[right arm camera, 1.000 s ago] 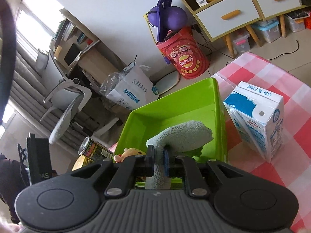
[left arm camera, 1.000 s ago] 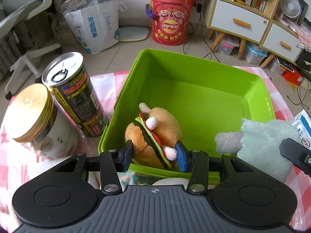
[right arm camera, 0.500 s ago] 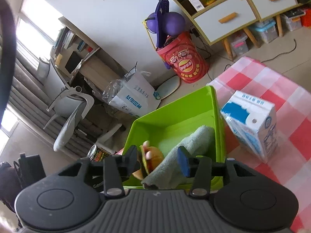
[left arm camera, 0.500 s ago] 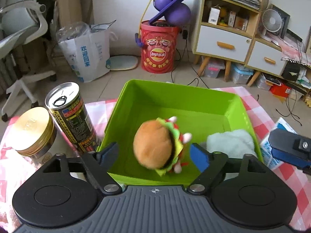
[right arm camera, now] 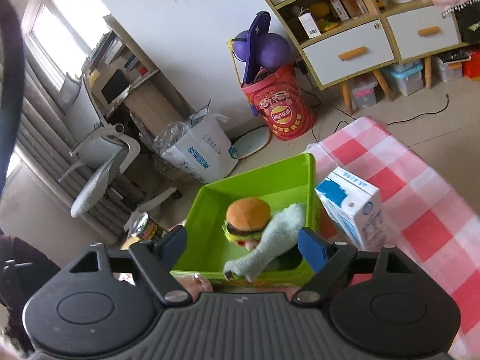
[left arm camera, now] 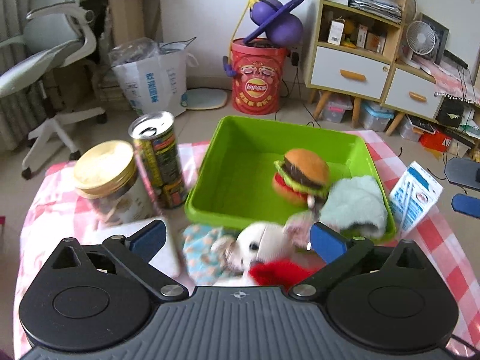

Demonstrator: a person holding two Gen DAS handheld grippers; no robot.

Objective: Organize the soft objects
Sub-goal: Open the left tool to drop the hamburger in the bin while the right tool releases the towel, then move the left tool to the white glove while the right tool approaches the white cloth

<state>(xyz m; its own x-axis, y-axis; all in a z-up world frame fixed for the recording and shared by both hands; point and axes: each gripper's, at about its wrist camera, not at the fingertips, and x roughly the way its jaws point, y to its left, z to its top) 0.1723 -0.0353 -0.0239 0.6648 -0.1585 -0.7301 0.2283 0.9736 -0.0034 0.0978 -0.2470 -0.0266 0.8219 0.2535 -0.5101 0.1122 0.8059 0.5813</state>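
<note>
Nearest, the left hand-held gripper has just been opening and stands wide, holding nothing, above a white plush toy on the tabletop. The right hand-held gripper has likewise been opening, empty. Beyond, the burger plush and pale green cloth lie released in the green bin. Likely next: grasp the white plush

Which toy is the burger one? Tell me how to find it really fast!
Look for the bright green bin on the pink checked tablecloth. Inside it, at the side nearest the blue and white carton, sits the burger plush. It leans against a pale mint fluffy cloth, but only the burger has a round tan bun with green, dark and red layers.
</note>
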